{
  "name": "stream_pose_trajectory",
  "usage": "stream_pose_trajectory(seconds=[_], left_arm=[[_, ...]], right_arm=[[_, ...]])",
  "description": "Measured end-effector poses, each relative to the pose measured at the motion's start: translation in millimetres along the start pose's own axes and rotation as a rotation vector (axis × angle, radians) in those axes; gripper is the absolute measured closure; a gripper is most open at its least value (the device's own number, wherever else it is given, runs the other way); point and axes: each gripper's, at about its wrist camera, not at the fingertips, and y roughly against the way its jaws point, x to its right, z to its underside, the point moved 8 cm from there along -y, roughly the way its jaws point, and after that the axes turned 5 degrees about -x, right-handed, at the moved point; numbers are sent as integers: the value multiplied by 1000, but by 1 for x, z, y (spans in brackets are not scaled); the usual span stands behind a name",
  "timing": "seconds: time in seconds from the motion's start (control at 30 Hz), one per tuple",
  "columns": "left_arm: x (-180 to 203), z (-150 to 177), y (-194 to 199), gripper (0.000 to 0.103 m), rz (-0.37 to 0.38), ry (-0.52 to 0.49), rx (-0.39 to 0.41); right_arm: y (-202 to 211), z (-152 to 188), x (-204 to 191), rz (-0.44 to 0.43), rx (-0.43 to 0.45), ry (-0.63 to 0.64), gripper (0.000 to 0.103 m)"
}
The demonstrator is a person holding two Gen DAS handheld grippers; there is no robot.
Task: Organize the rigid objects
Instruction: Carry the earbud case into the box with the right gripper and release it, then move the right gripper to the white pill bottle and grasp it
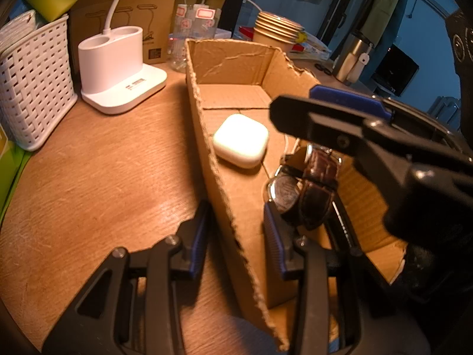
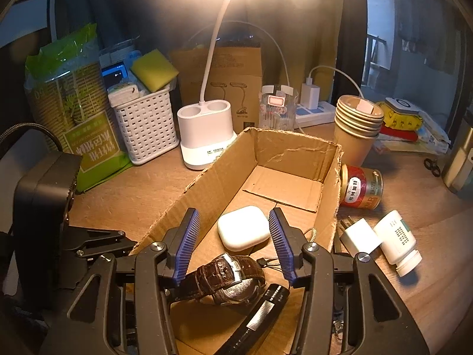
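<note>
The left gripper (image 1: 236, 236) is nearest in its own view, its blue-padded fingers (image 1: 198, 236) clamped on the near left wall of the cardboard box (image 1: 227, 195), one finger outside and one inside. The right gripper (image 2: 233, 245) hangs over the near end of the same box with its fingers (image 2: 189, 236) released; the pads stand apart and press on nothing, with the watch (image 2: 227, 278) lying below and between them on the box floor. The watch has a brown leather strap and a metal case, and it rests on its side. Just beside it, nearer and to the right, lies a black tube-shaped item (image 2: 260, 316) with a pale label. A little farther in, near the middle of the box floor, sits a white rounded earbud case (image 2: 244, 227), with a braided cord (image 2: 310, 233) just to its right against the wall. The far half of the box is bare cardboard. On the counter (image 2: 437, 254) right of the box lie a white charger plug (image 2: 359, 238) and a white pill bottle (image 2: 397, 241), touching or nearly so, and farther back a red and gold tin (image 2: 360, 188) on its side against the box wall. Beyond stand a stack of paper cups (image 2: 357, 124), a clear glass (image 2: 276, 109), a white lamp base (image 2: 205, 130) and a white woven basket (image 2: 145, 127).
</note>
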Motion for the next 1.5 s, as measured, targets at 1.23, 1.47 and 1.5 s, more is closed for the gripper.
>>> stream_pose_trajectory(seconds=[1.23, 1.47, 1.5], left_arm=[[0, 0, 0, 64, 0, 0, 0], [0, 0, 0, 64, 0, 0, 0], [0, 0, 0, 64, 0, 0, 0]], right_arm=[[53, 21, 116, 225, 74, -212, 51], [49, 32, 141, 302, 54, -249, 44], [48, 34, 145, 306, 50, -257, 44]])
